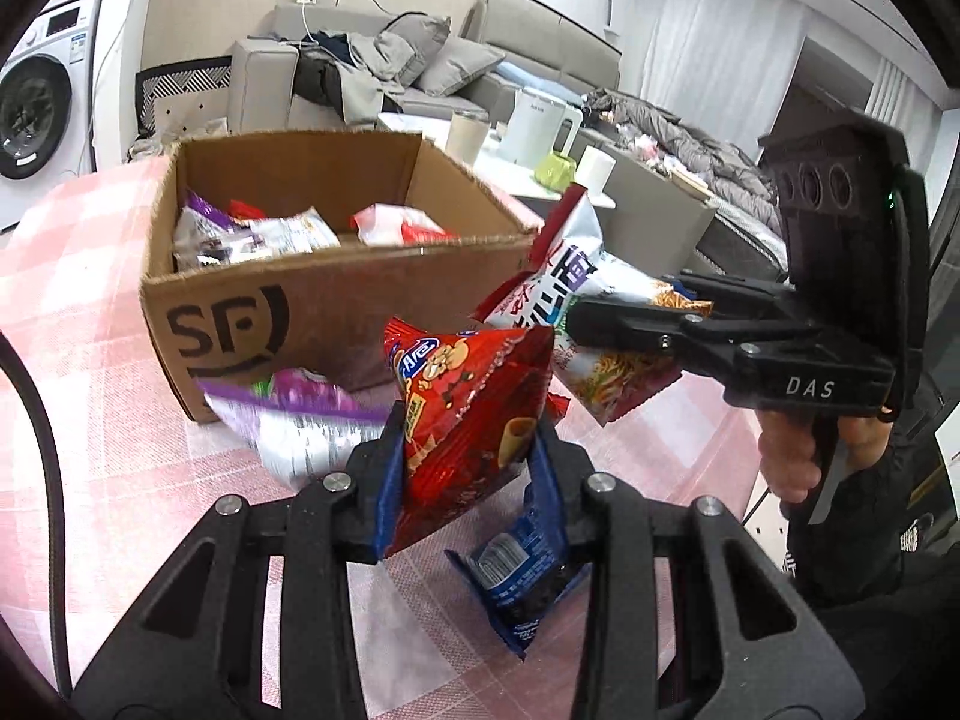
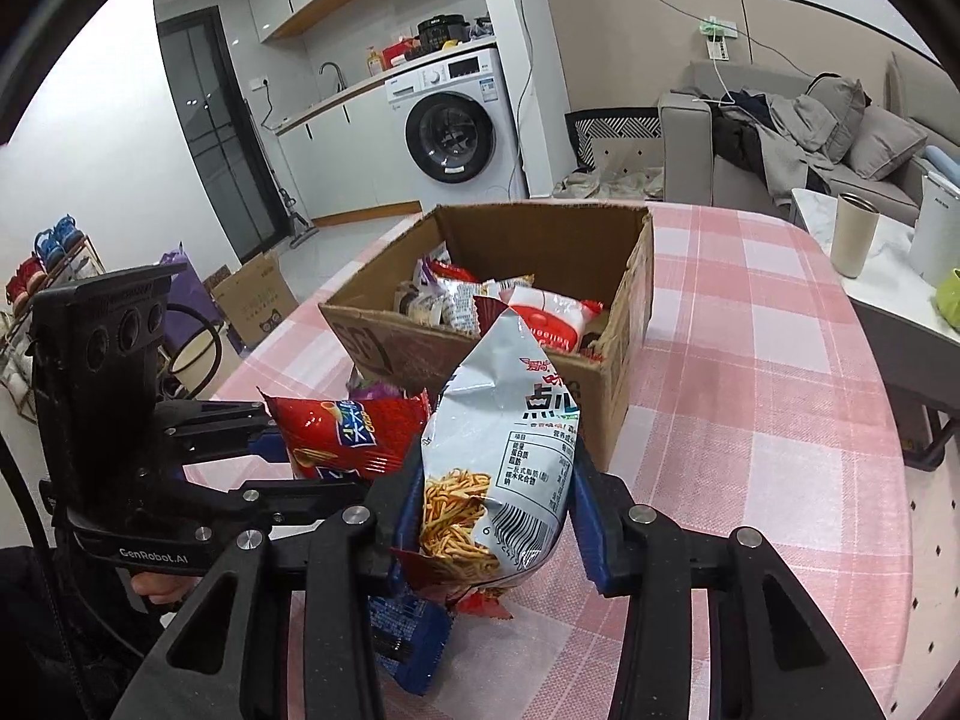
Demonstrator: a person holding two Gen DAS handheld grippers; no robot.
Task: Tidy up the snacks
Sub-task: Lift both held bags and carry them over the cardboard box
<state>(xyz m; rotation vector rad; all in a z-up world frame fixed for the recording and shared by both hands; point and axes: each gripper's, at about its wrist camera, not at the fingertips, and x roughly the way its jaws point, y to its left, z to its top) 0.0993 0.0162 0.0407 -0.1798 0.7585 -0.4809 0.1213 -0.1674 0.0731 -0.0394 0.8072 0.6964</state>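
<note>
Crinkly foil made both snacks light, soft and slippery, their contents easily crushed. The left hand-held gripper [image 1: 468, 450] was clamped on the red bag [image 1: 468, 420] at its lower half; the right hand-held gripper [image 2: 492, 498] pinched the silver bag [image 2: 504, 456] likewise. Both hung above the tabletop [image 2: 750, 390], just before the cardboard box [image 2: 480, 354].

The left tongs [image 1: 468, 450] are clamped on a red snack bag [image 1: 468, 414], just in front of the cardboard box [image 1: 336, 306]. The right tongs [image 2: 495, 510] are closed on a silver noodle-snack bag [image 2: 504, 450], beside them.
</note>
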